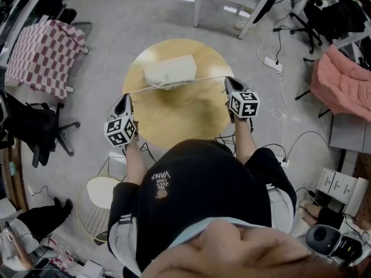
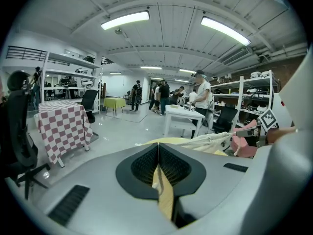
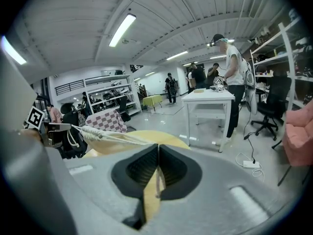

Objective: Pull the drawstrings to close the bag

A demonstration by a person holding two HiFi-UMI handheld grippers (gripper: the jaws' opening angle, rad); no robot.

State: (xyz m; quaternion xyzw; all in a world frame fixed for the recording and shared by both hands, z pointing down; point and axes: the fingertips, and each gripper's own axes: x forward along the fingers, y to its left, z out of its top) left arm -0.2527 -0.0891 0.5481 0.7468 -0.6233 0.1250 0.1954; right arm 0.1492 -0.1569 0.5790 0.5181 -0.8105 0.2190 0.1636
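The bag [image 1: 170,71] lies near the desk's [image 1: 174,120] far edge. Only the head view shows its drawstrings [image 1: 142,88] taut to my left claw [image 1: 125,97] and right claw [image 1: 228,81]. Their own views show jaws pinched together.

Left claw [image 1: 124,99] clamped, right claw [image 1: 230,84] clamped, spread wide apart

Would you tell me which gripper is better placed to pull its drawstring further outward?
Probably right. Both clamp taut drawstrings, but the right gripper sits nearer the torso; the left gripper is stretched farther sideways.
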